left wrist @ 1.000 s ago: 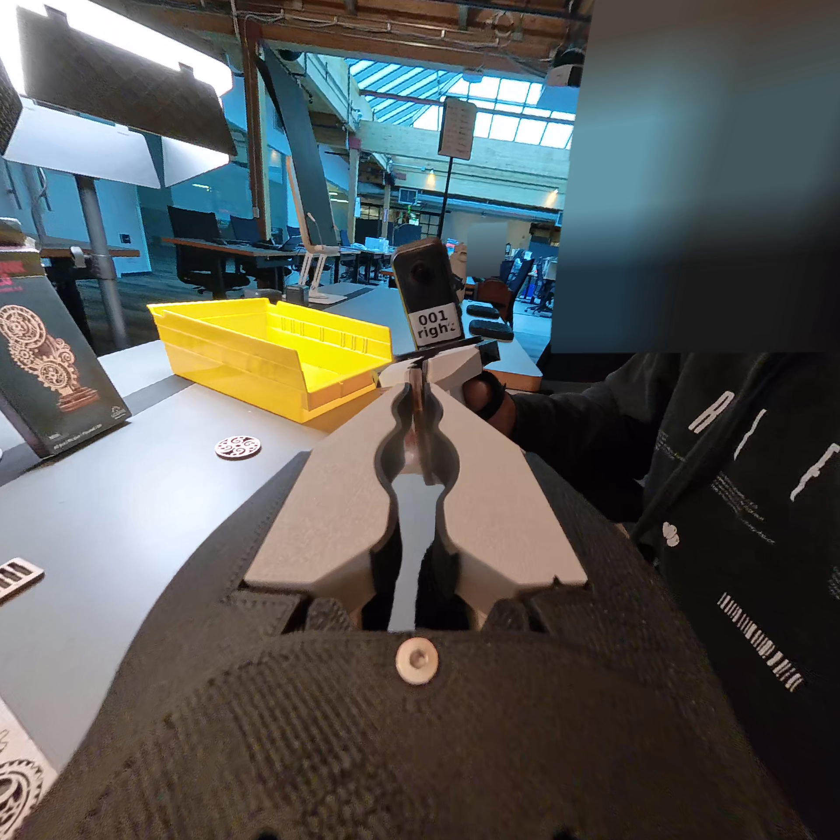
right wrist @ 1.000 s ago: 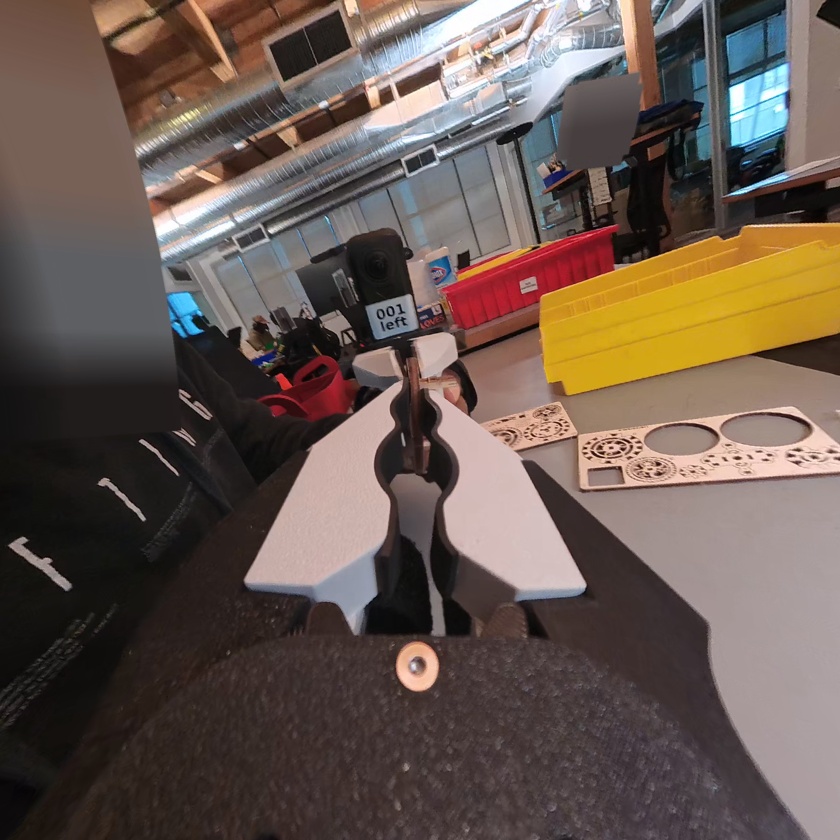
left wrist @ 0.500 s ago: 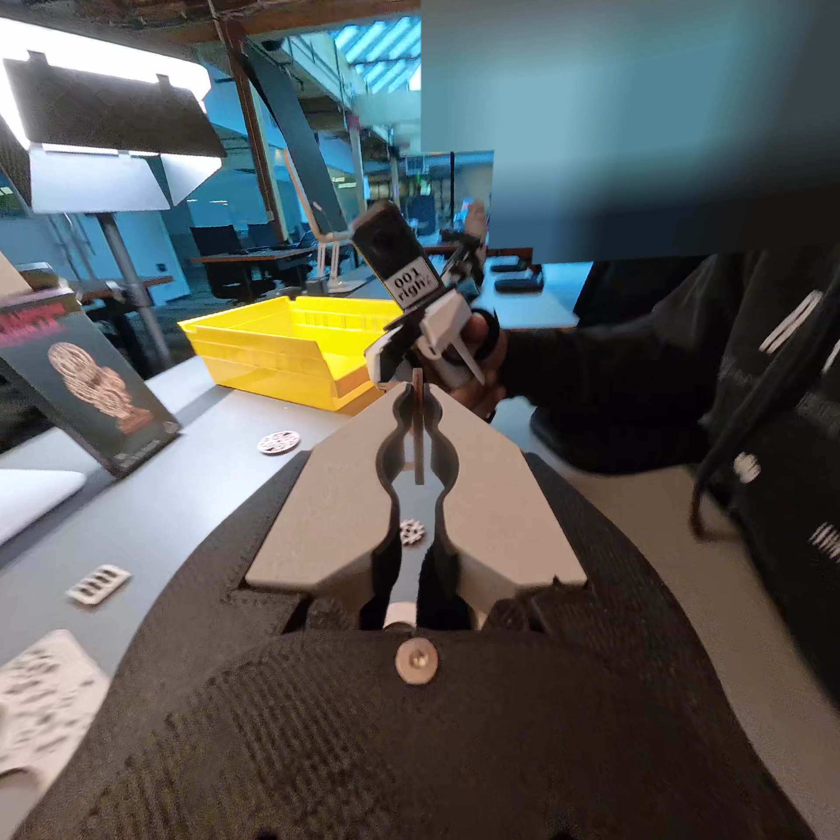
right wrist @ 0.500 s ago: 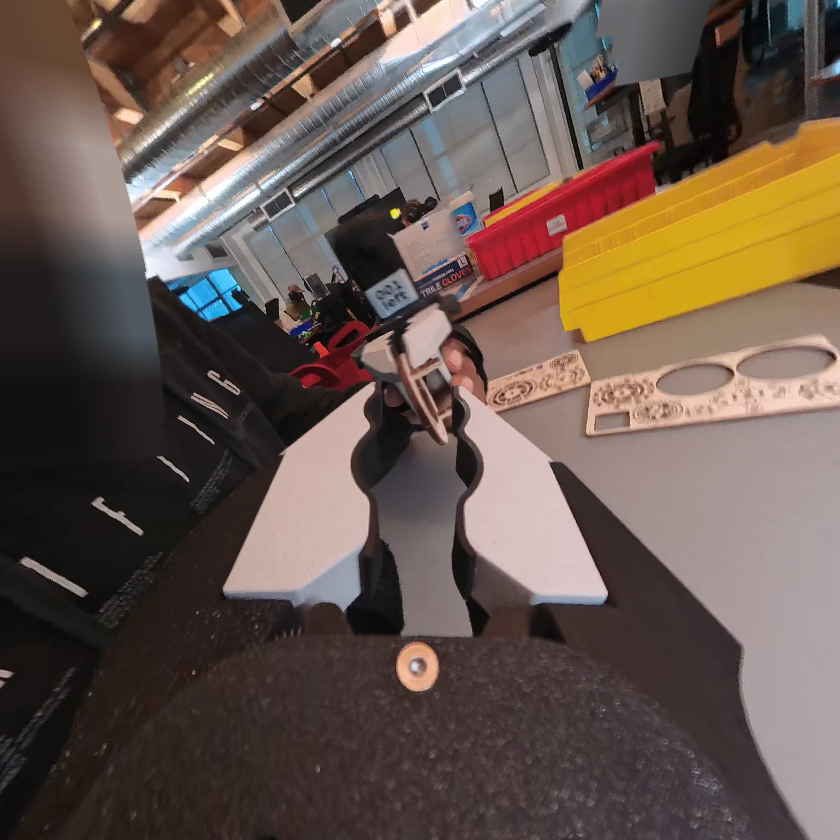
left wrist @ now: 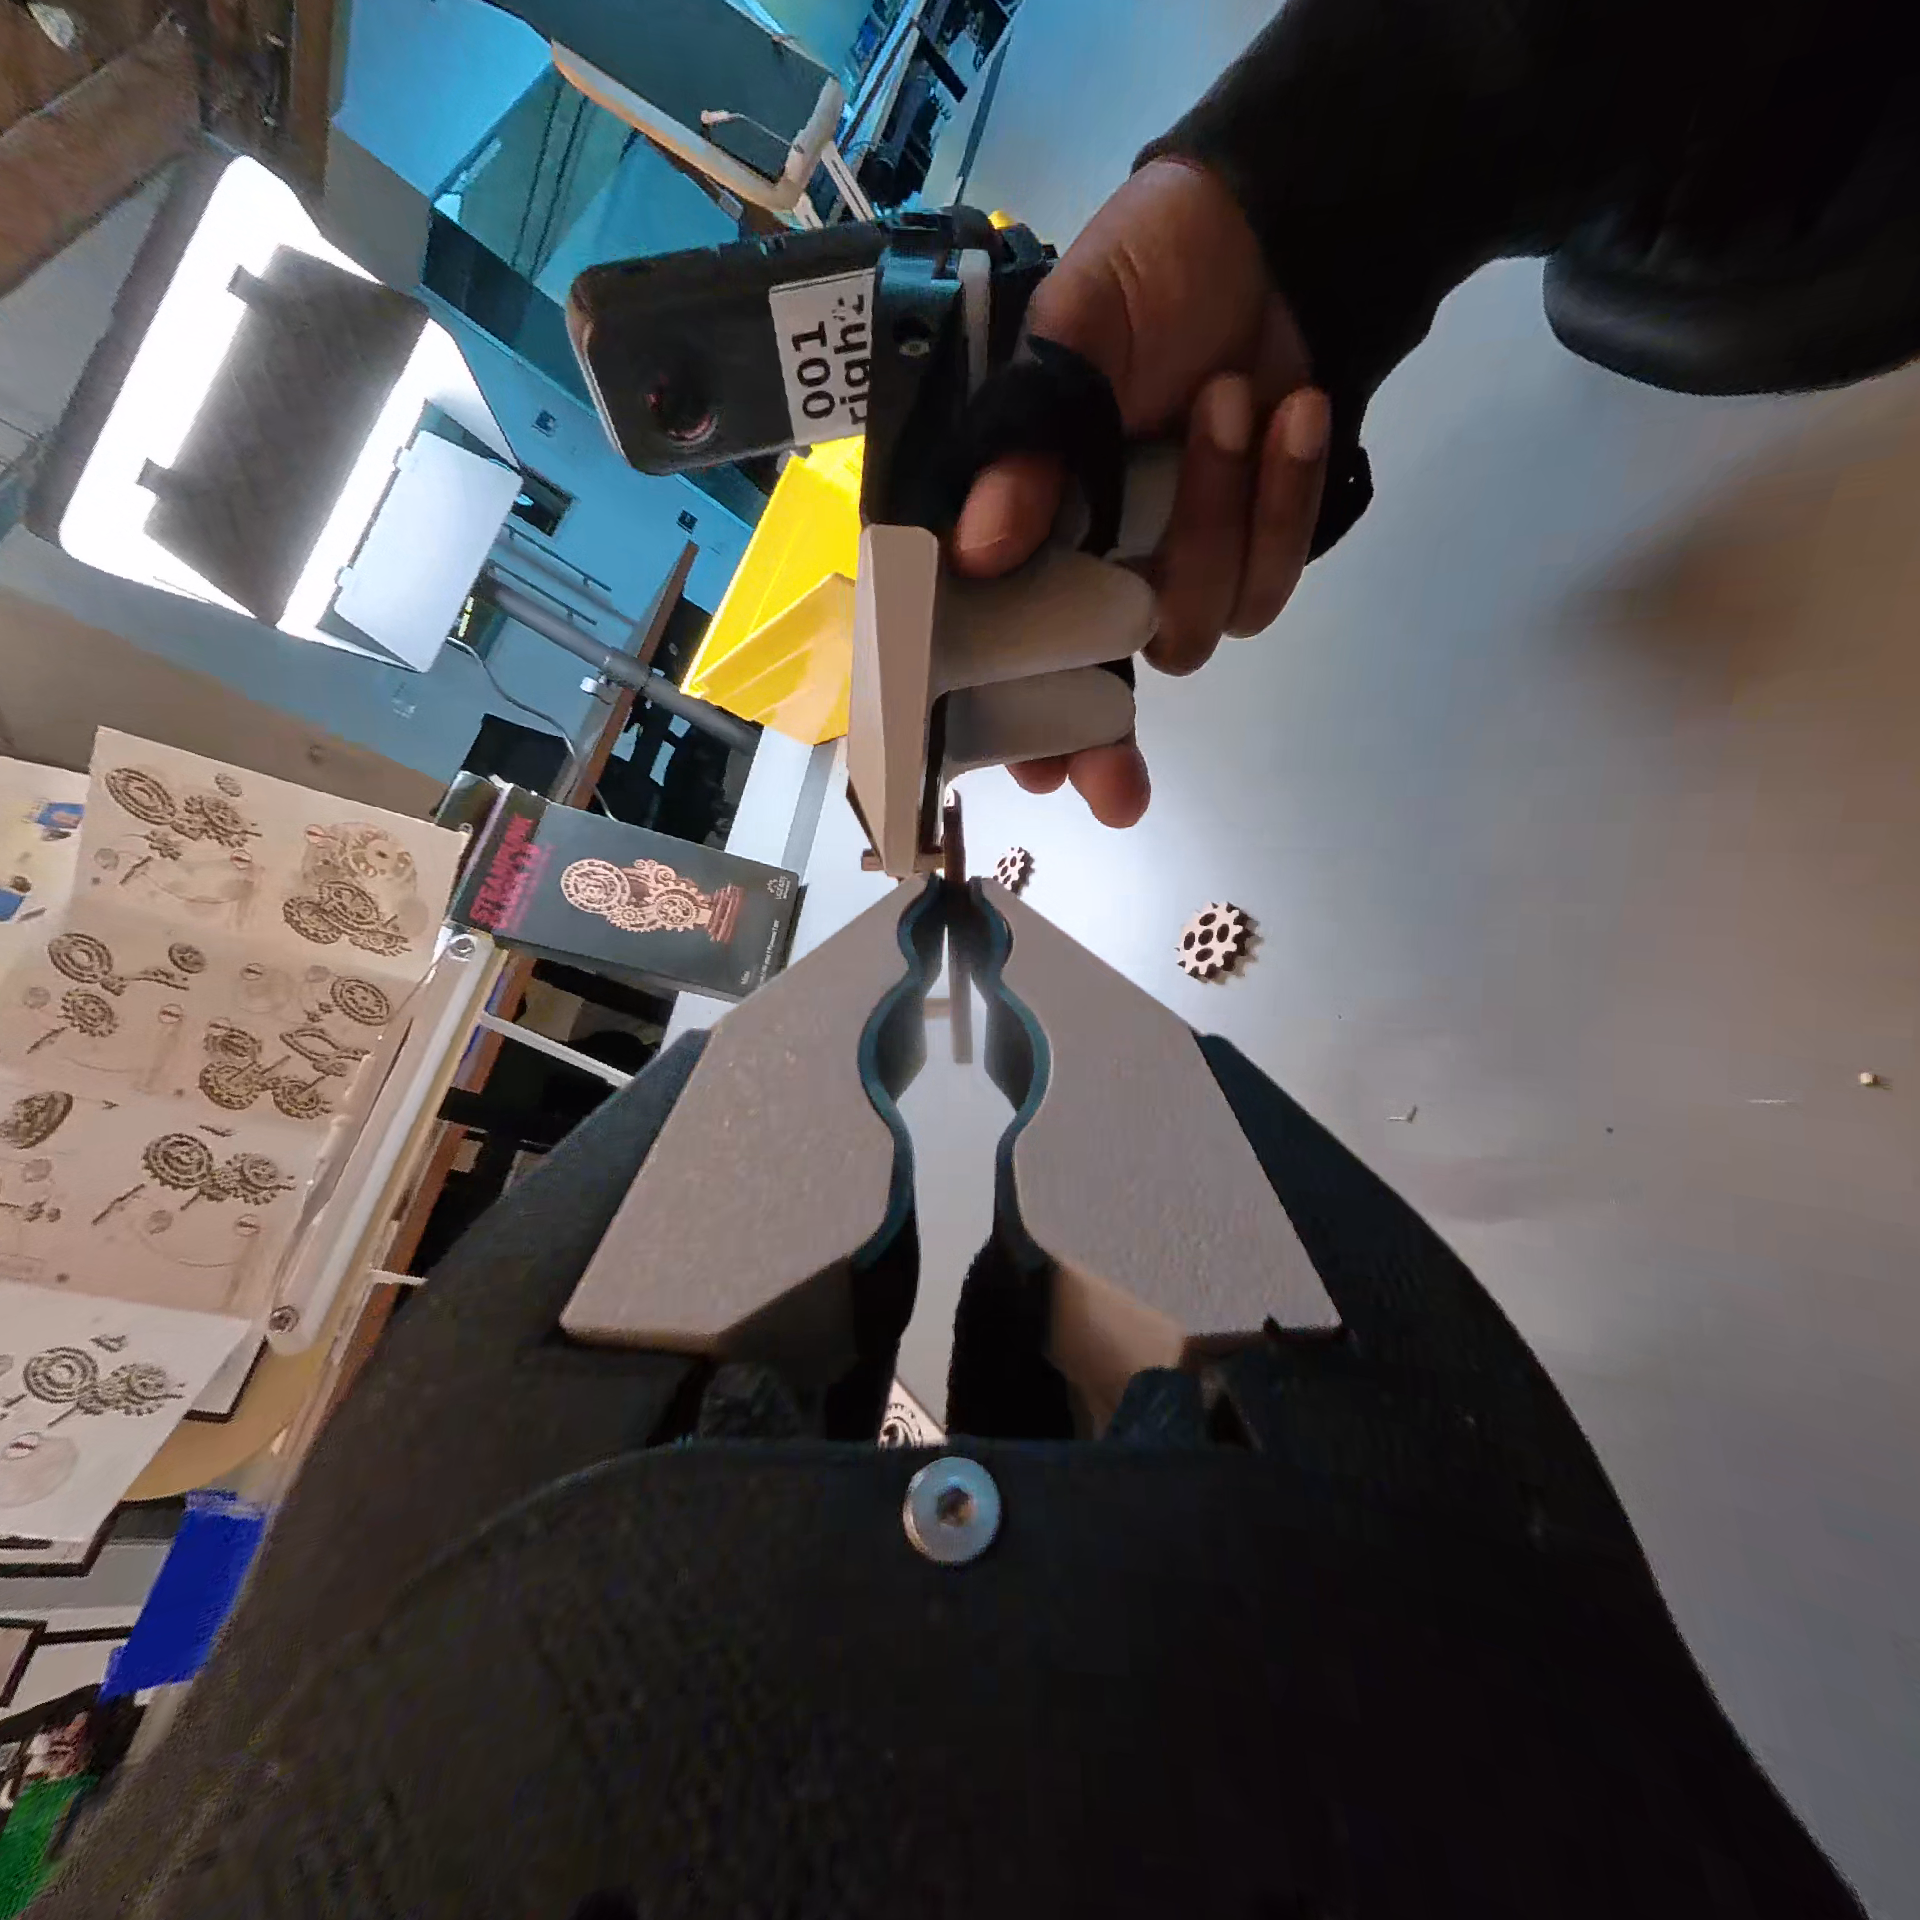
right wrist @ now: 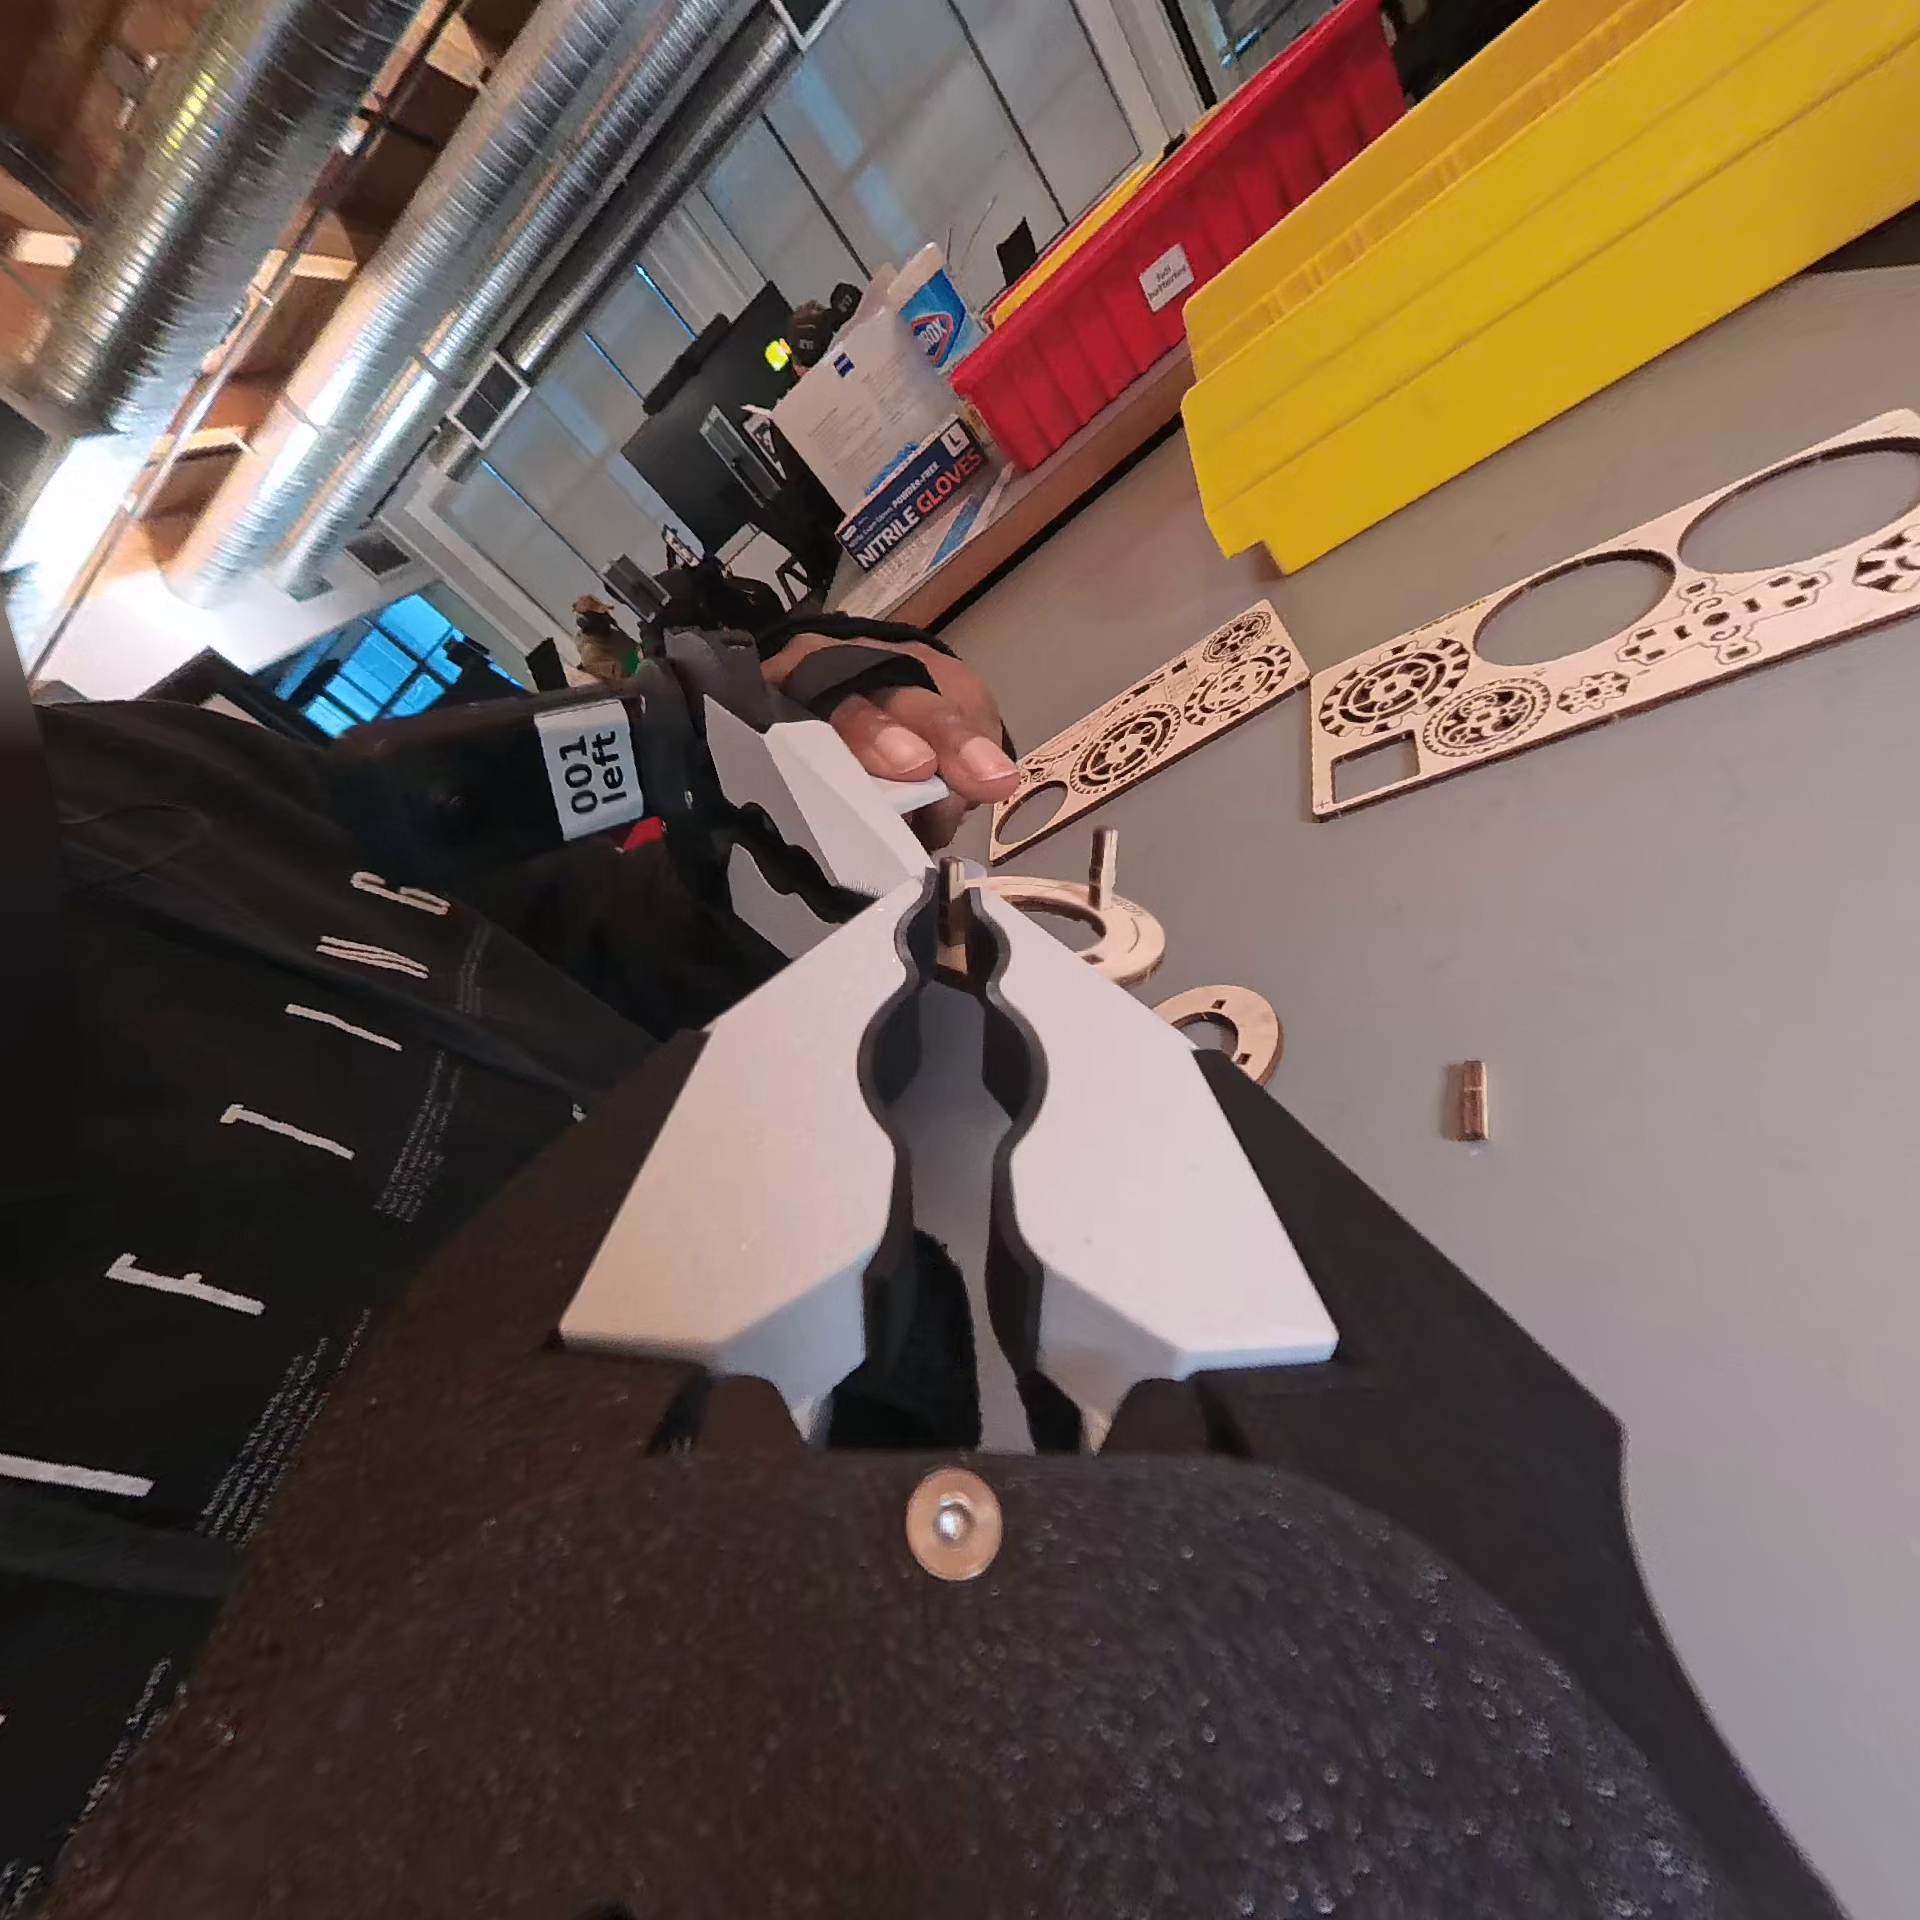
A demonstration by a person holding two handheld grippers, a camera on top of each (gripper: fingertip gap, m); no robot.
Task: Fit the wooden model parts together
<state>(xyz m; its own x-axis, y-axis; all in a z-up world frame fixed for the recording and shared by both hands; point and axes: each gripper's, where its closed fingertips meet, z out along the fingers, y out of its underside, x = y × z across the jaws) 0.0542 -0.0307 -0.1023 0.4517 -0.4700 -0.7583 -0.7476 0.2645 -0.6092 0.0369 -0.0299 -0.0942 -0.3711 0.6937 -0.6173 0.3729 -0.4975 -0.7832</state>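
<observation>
Wooden model part (left wrist: 957,997), a thin flat piece seen edge-on, is clamped at the tips of the left gripper (left wrist: 953,904), held above the grey worktop (left wrist: 1558,935). The right gripper (right wrist: 951,904) meets it tip to tip, closed on a small wooden peg (right wrist: 952,914). Loose gears (left wrist: 1216,940), rings (right wrist: 1226,1023) and cut-out sheets (right wrist: 1621,655) lie on the worktop near a yellow bin (right wrist: 1558,260).

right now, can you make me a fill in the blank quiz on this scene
The left tool grips a strip, the right tool a small piece; both parts are ___.
The bin nearest the punched sheets is ___.
Behind it stands a ___ bin.
Missing: wooden; yellow; red.
</observation>
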